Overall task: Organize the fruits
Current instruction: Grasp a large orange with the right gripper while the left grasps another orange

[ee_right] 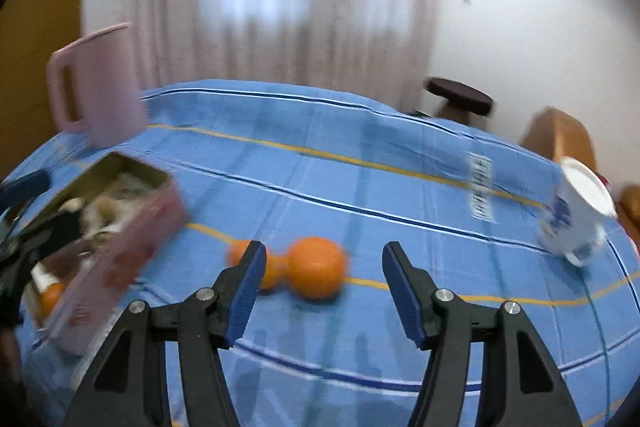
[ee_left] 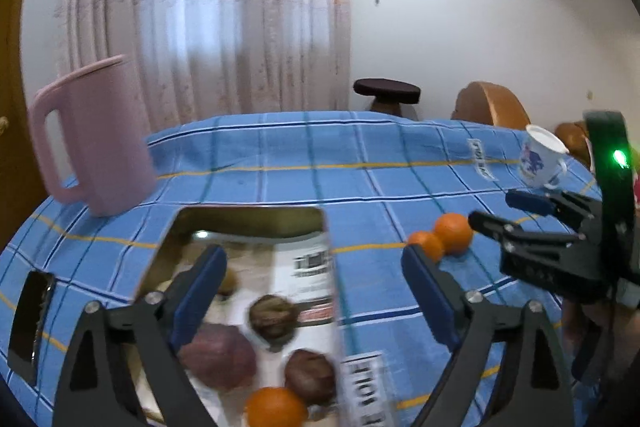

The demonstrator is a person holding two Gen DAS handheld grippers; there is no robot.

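Note:
A rectangular metal box (ee_left: 256,223) sits on the blue checked tablecloth and holds several brown and purplish fruits (ee_left: 274,319) and one orange (ee_left: 276,409). My left gripper (ee_left: 314,277) is open and empty, with its left finger over the box and its right finger over the cloth. Two oranges (ee_left: 452,233) lie side by side on the cloth to the right of the box. My right gripper (ee_right: 324,273) is open and empty, just in front of the larger orange (ee_right: 316,267); the smaller orange (ee_right: 240,253) lies behind its left finger. The box also shows in the right wrist view (ee_right: 132,227).
A pink jug (ee_left: 94,135) stands at the far left of the table. A white mug with blue print (ee_left: 540,159) stands at the far right. A dark object (ee_left: 30,319) lies left of the box. A stool (ee_left: 386,93) and chairs stand behind the table.

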